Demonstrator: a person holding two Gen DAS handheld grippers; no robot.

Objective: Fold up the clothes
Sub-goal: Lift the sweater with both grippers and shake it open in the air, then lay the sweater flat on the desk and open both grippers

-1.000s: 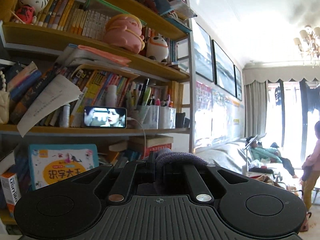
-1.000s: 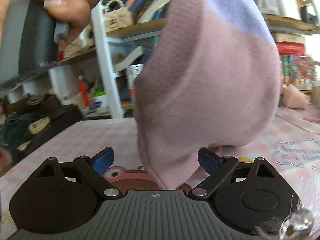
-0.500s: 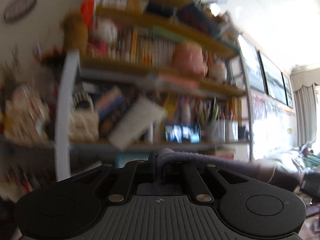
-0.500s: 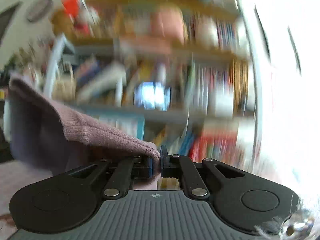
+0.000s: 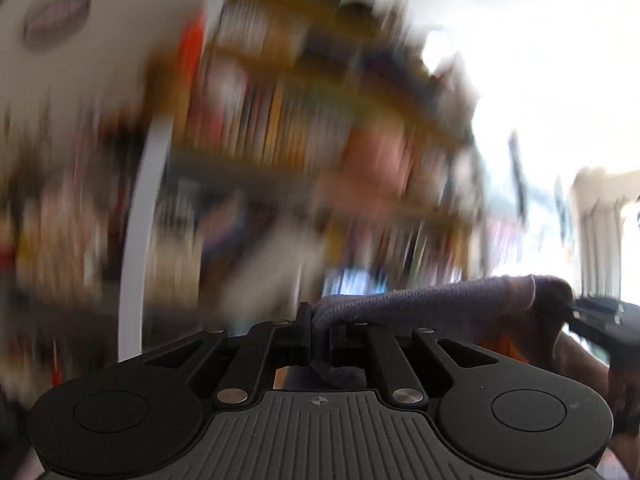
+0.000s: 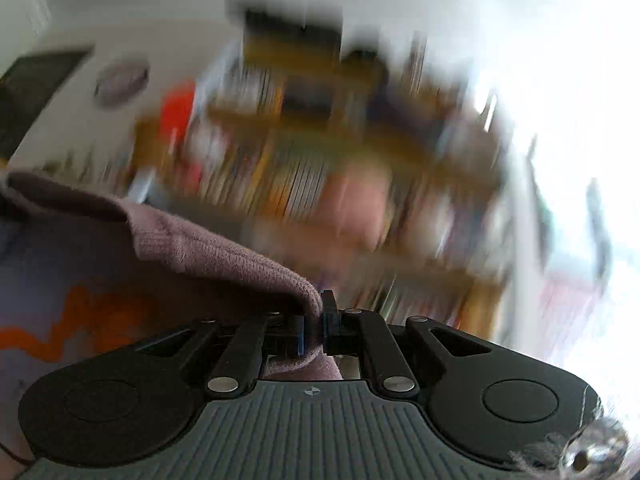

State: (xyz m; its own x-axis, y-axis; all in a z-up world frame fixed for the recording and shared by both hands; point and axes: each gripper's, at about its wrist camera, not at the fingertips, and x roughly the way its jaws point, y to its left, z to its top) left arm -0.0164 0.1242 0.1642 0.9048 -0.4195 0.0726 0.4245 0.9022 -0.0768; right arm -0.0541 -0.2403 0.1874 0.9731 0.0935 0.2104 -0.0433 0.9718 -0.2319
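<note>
While the bookshelf (image 5: 304, 128) behind was blurred, a soft knit garment (image 6: 224, 252) was held in the air between both tools. The left gripper (image 5: 319, 340) was clamped on one stretch of its edge, the right gripper (image 6: 313, 330) on another. The cloth was judged light and limp, best gripped at hems or corners, since slack knit would sag.
</note>
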